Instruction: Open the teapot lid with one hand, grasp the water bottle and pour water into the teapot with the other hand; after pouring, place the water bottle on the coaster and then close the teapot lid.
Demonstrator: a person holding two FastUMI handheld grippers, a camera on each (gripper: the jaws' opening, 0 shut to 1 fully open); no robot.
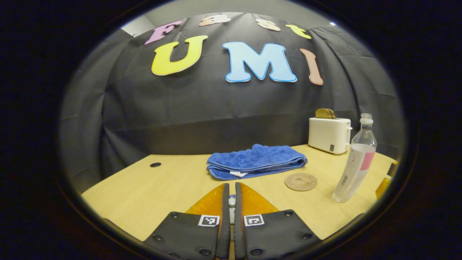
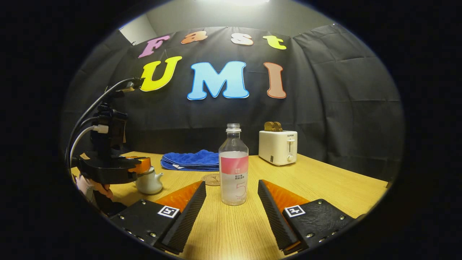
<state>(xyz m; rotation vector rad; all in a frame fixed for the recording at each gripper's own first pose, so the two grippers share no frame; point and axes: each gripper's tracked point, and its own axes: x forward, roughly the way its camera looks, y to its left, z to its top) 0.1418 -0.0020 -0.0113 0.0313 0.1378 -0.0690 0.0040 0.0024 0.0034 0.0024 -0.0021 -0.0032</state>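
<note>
with the left tool (image 1: 231, 187) clenched on a small pale knob, judged the lid's, at lower centre, and the right tool (image 2: 231, 189) released astride the uncapped water bottle (image 2: 233, 169) mid-frame on the bench (image 2: 325, 184), the bottle could be toppled if clipped off-centre.

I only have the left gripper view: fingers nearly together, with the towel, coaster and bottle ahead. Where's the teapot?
Observer: In the right gripper view the teapot stands directly under your left gripper, with its spout toward the water bottle.
Operator: Is the right gripper on the bottle yet?
Observer: No. The right gripper is open, and the bottle stands upright between its fingers, untouched.
Operator: Is the lid off?
Observer: The left gripper's fingers cover the teapot's top there, so I can't tell whether the lid is on or off.
</note>
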